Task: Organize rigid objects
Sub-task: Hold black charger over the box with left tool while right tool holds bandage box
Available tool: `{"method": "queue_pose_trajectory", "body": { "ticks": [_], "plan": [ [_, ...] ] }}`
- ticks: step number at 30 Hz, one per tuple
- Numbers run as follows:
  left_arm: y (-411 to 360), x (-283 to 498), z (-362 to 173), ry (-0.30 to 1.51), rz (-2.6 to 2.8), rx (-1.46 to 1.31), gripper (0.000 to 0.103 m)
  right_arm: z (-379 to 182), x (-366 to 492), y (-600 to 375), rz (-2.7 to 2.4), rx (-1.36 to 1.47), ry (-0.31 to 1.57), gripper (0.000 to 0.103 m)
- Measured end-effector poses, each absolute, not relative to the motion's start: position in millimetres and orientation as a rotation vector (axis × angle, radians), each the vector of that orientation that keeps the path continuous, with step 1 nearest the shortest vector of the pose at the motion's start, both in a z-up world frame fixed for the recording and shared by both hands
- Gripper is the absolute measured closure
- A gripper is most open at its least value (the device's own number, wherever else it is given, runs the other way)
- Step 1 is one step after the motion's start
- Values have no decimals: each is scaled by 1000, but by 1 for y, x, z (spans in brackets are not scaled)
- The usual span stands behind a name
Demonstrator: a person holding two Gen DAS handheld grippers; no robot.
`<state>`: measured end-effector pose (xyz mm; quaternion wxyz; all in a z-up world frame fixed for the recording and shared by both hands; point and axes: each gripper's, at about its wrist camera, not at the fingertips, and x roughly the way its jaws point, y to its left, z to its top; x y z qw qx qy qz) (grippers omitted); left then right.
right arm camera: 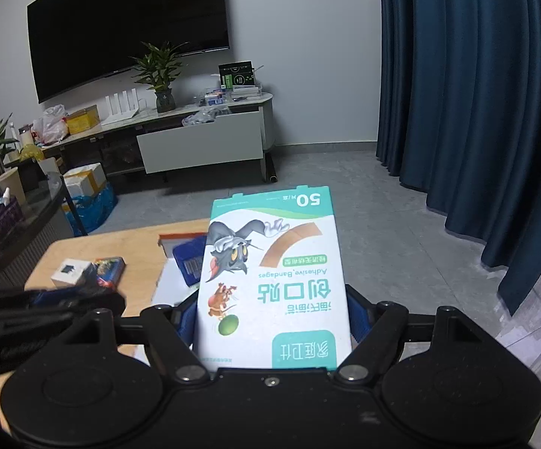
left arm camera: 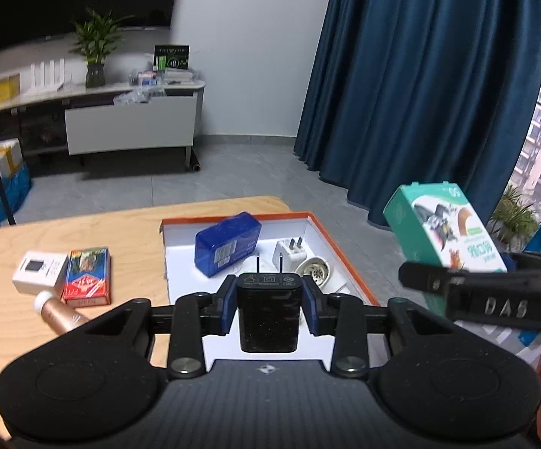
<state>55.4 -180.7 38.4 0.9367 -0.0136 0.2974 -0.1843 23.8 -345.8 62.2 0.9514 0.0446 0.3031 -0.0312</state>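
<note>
Our left hand-held gripper (left arm camera: 269, 301) clamps one glossy black charger block (left arm camera: 269, 314), prongs forward, above the orange-rimmed white tray (left arm camera: 349, 262). Our right hand-held gripper (right arm camera: 274, 321) grasps one flat cardboard bandage box (right arm camera: 274, 280). Only the left view shows the tray's blue case (left arm camera: 228, 243), white plug (left arm camera: 289, 256) and round piece (left arm camera: 314, 270).

Living room: wall television (right arm camera: 128, 26), media console (right arm camera: 180, 134), curtains (right arm camera: 476, 93).

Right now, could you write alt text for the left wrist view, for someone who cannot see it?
The left gripper holds a black charger above an orange-edged tray on a wooden table. The tray holds a blue box and a white plug. At right, the right gripper carries a bandage box.
</note>
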Motion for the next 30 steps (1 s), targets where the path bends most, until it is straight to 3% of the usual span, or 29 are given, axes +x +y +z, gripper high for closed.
{"method": "queue_pose_trajectory", "body": {
  "ticks": [30],
  "plan": [
    [-188, 62, 20, 685, -287, -48, 66, 32, 37, -335, -44, 78, 656, 15]
  ]
}}
